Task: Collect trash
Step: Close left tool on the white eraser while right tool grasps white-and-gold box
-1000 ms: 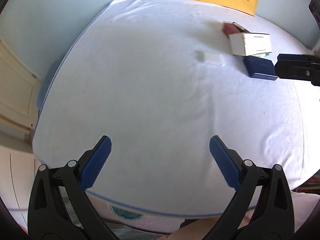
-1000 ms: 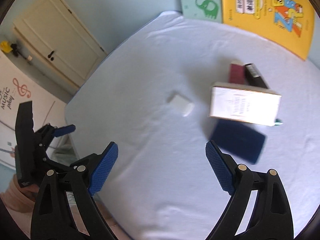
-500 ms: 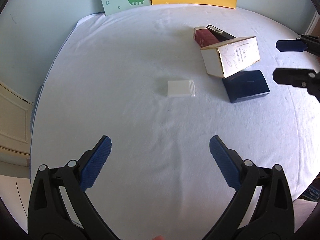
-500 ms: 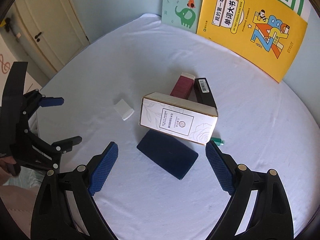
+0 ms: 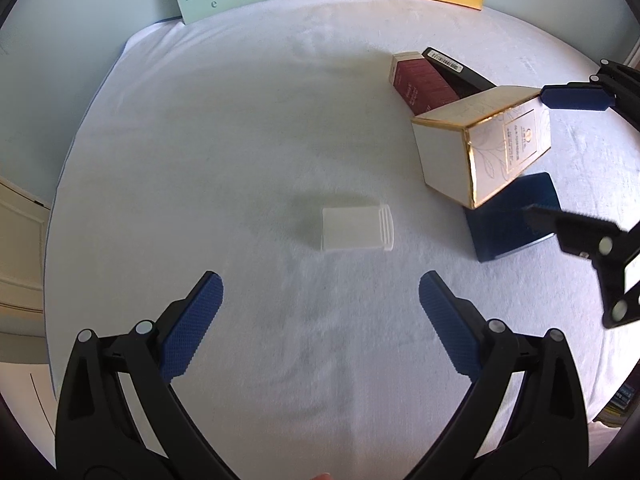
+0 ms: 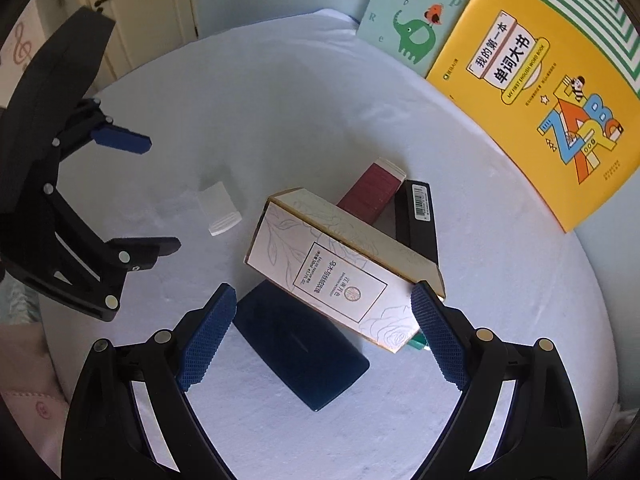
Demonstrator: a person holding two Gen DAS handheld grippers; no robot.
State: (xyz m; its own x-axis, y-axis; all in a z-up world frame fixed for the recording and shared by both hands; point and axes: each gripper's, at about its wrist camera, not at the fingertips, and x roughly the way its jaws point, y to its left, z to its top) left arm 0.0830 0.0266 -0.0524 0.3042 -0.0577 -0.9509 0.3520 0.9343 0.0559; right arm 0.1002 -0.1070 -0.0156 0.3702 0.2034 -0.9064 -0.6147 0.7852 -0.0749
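A small white plastic container (image 5: 357, 228) (image 6: 219, 209) lies on its side on the white round table (image 5: 240, 120). My left gripper (image 5: 320, 312) is open just short of it. To the right lies a pile of boxes: a white gold-edged carton (image 5: 484, 148) (image 6: 340, 272) leaning over a dark blue flat case (image 5: 512, 216) (image 6: 300, 348), with a maroon box (image 5: 420, 80) (image 6: 374, 190) and a black box (image 5: 456, 70) (image 6: 416, 216) behind. My right gripper (image 6: 324, 328) is open, fingers either side of the carton's near end, apart from it.
A yellow picture book (image 6: 540, 92) and a green elephant book (image 6: 416, 16) lean on the pale blue wall behind the table. A small green item (image 6: 416, 344) peeks from under the carton. A cream door (image 6: 136, 4) stands at the left.
Both grippers have moved forward over the table. The white container now lies close in front of my left gripper, and the carton now sits between my right gripper's fingers.
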